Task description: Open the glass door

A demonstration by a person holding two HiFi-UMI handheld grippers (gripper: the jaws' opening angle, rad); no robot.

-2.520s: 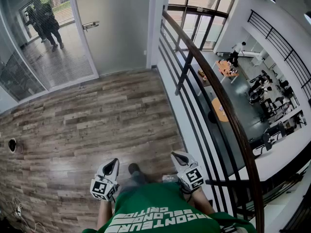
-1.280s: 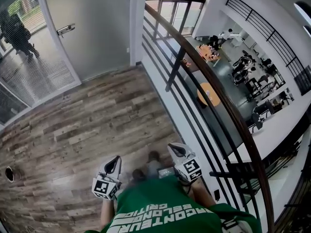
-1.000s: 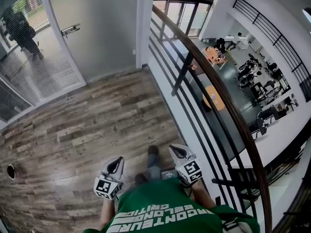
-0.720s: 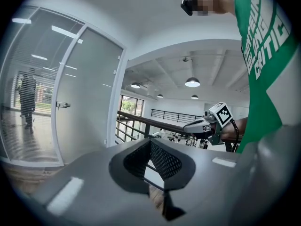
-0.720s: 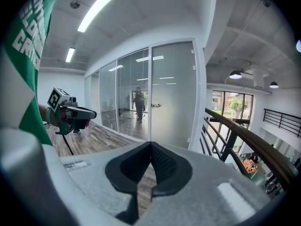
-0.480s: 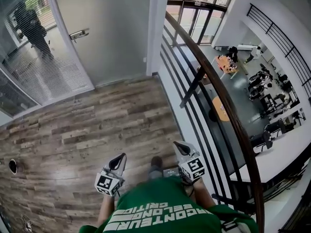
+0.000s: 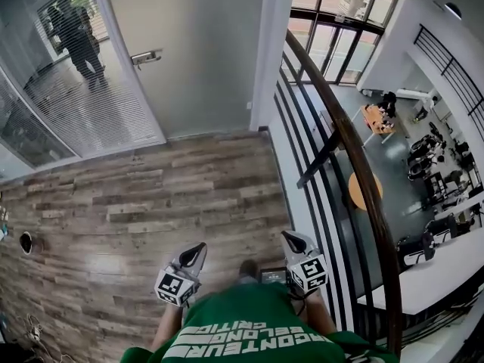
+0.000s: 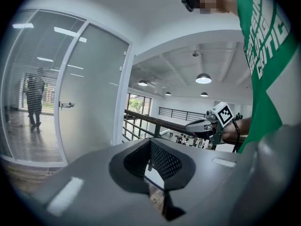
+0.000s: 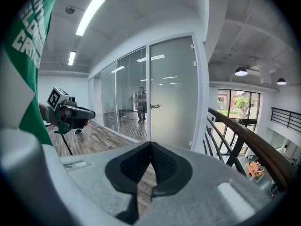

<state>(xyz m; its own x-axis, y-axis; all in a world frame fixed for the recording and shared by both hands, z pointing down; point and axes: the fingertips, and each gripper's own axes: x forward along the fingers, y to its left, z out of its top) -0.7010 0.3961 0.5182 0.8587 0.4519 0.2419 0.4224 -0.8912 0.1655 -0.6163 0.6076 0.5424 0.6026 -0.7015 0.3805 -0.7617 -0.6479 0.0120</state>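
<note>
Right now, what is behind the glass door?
The glass door is frosted, so nothing behind it shows. Through the striped glass beside it, a person is visible.

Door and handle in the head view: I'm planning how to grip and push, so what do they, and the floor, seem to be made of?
The door looks like frosted glass: evenly pale grey and matte, with nothing showing through it. The handle is probably metal, silvery with a bright sheen. The floor is wood-look planks, grey-brown with visible grain; whether real wood or laminate cannot be told.
</note>
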